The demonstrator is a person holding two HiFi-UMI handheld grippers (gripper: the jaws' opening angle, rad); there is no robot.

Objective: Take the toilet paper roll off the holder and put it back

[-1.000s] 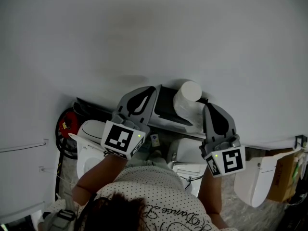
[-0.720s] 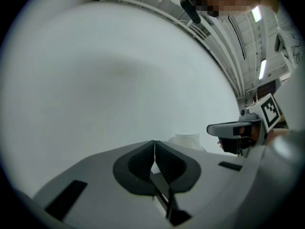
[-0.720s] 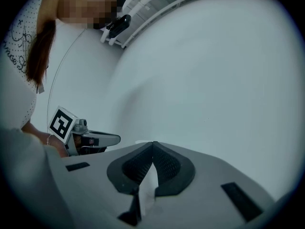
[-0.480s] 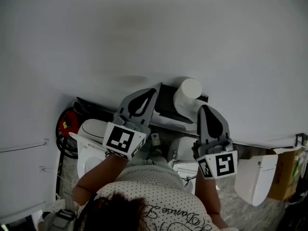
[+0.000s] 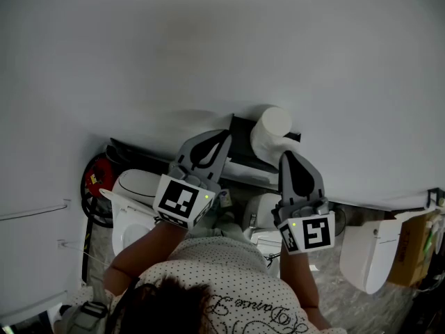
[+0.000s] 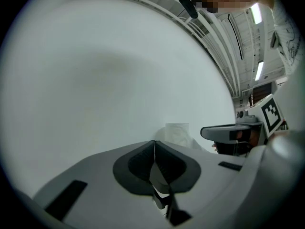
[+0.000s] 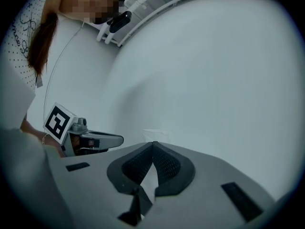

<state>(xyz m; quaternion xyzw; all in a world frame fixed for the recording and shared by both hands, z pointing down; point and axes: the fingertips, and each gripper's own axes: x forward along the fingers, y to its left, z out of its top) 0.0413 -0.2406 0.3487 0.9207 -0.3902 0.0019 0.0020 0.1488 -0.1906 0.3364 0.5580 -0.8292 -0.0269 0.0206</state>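
Note:
A white toilet paper roll [image 5: 270,132] sits on a black wall holder [image 5: 240,145] against the pale wall. My left gripper [image 5: 227,133] is shut and empty, its tip at the holder just left of the roll. My right gripper [image 5: 285,154] is also shut and empty, its tip close against the roll's lower right side; whether it touches the roll I cannot tell. In the left gripper view the closed jaws of the left gripper [image 6: 154,142] point at the roll [image 6: 177,131], with the right gripper [image 6: 228,132] beside it. In the right gripper view the roll [image 7: 156,134] shows just past the right gripper [image 7: 153,143].
Below the holder stand a white toilet [image 5: 132,190], a second toilet [image 5: 268,221] and a third one [image 5: 367,256] at the right. A red object [image 5: 97,178] lies at the left and a cardboard box [image 5: 411,256] at the far right. The person's arms and dotted shirt fill the bottom.
My right gripper has moved left and up, from clear of the roll to right beside it. The left gripper has shifted slightly toward the holder. The roll has not moved.

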